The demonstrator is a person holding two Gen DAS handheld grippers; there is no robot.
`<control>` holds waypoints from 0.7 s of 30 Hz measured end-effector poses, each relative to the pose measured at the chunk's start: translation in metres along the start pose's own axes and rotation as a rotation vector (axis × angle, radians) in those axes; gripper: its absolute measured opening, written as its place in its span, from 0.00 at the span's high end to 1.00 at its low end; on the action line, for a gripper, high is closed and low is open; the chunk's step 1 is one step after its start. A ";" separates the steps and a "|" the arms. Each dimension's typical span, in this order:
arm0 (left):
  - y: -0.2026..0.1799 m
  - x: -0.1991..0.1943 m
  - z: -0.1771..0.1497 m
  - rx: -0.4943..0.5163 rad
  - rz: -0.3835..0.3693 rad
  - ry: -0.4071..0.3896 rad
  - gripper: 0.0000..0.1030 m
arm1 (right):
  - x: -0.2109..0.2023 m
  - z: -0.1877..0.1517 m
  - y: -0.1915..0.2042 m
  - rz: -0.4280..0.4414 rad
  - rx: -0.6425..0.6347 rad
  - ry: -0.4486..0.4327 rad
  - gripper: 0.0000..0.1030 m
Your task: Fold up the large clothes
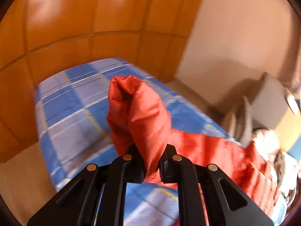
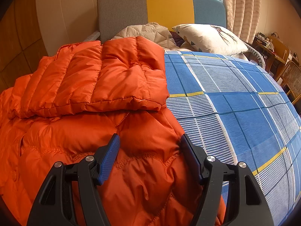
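An orange puffer jacket [image 2: 105, 86] lies on the bed with the blue checked sheet [image 2: 235, 98]; one quilted part is folded over on top of the rest. My right gripper [image 2: 150, 143] is open, its blue-padded fingers [image 2: 111, 156] just above the jacket's near right edge, holding nothing. In the left wrist view my left gripper [image 1: 150, 162] is shut on a sleeve of the jacket [image 1: 139, 113], which stands up bunched above the sheet [image 1: 75, 113]; the rest of the jacket [image 1: 225, 154] trails off to the right.
A grey, yellow and blue headboard [image 2: 161, 9] stands at the bed's far end, with a white pillow [image 2: 208, 35] and a beige quilted garment [image 2: 146, 32]. Wooden wardrobe panels [image 1: 84, 18] lie beyond the bed. A wicker chair [image 2: 289, 77] and desk stand at the right.
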State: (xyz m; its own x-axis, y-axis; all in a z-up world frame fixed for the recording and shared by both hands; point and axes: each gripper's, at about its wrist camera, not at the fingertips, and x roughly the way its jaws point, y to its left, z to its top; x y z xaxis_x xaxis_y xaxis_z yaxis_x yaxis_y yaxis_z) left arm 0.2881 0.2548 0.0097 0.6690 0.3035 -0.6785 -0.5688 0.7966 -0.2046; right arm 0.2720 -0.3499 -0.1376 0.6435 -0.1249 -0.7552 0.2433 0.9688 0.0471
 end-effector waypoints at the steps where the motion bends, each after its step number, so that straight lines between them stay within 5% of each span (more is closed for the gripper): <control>1: -0.019 -0.002 -0.004 0.039 -0.026 0.000 0.90 | 0.000 0.000 0.000 0.000 0.000 0.000 0.35; 9: -0.133 -0.011 -0.050 0.278 -0.147 -0.014 0.90 | 0.000 0.000 0.001 -0.006 -0.005 0.000 0.35; 21: -0.250 -0.013 -0.128 0.456 -0.251 0.026 0.90 | 0.000 0.000 0.001 -0.005 -0.005 -0.001 0.35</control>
State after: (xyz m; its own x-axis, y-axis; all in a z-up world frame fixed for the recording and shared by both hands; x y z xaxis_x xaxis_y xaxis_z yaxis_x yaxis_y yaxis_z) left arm 0.3604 -0.0158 -0.0206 0.7425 0.0650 -0.6667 -0.1223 0.9917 -0.0396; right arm 0.2717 -0.3484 -0.1375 0.6432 -0.1302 -0.7546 0.2432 0.9692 0.0401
